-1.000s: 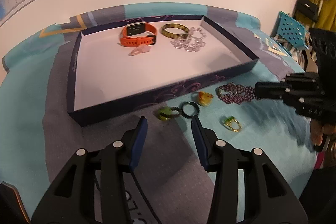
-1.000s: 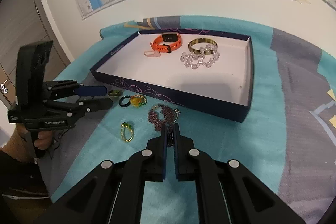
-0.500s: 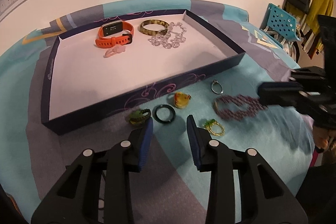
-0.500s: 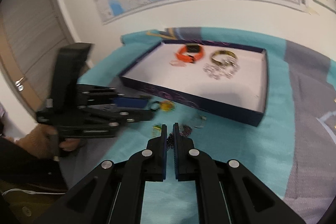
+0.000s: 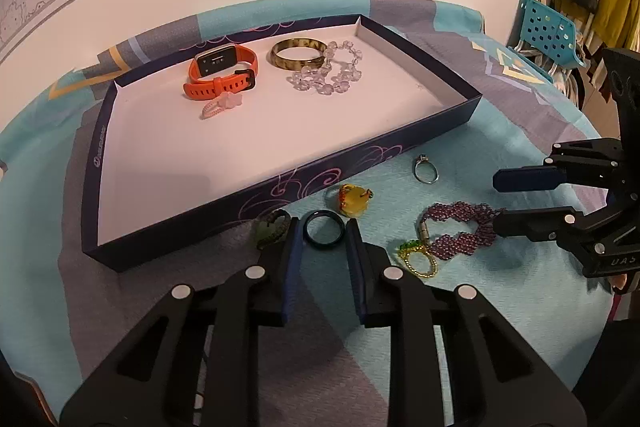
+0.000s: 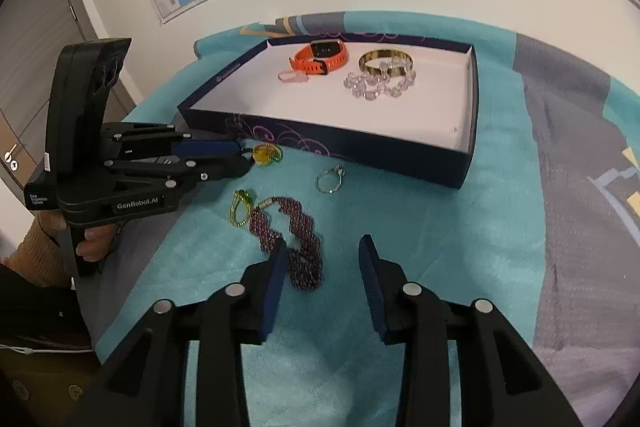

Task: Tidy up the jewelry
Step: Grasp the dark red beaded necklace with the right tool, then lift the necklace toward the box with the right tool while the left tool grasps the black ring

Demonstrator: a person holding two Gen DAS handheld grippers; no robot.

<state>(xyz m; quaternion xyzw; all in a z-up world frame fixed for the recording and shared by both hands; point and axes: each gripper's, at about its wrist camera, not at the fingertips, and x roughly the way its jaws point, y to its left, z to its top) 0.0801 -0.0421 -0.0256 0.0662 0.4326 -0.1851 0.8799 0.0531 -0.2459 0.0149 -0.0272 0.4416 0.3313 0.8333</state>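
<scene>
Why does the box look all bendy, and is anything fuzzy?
Left wrist view: the fisheye lens bows the box edges and darkens the corners; the black ring looks sharp. Right wrist view: the same curving, the wall map bends, and the purple bracelet stays clear.

tray wall point(image 5: 280, 195) just behind dark ring point(image 5: 323, 230)

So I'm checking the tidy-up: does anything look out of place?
Yes. Five pieces lie on the cloth outside the box: purple beaded bracelet, silver ring, black ring, amber ring, green-and-gold ring. Nothing looks damaged.
</scene>
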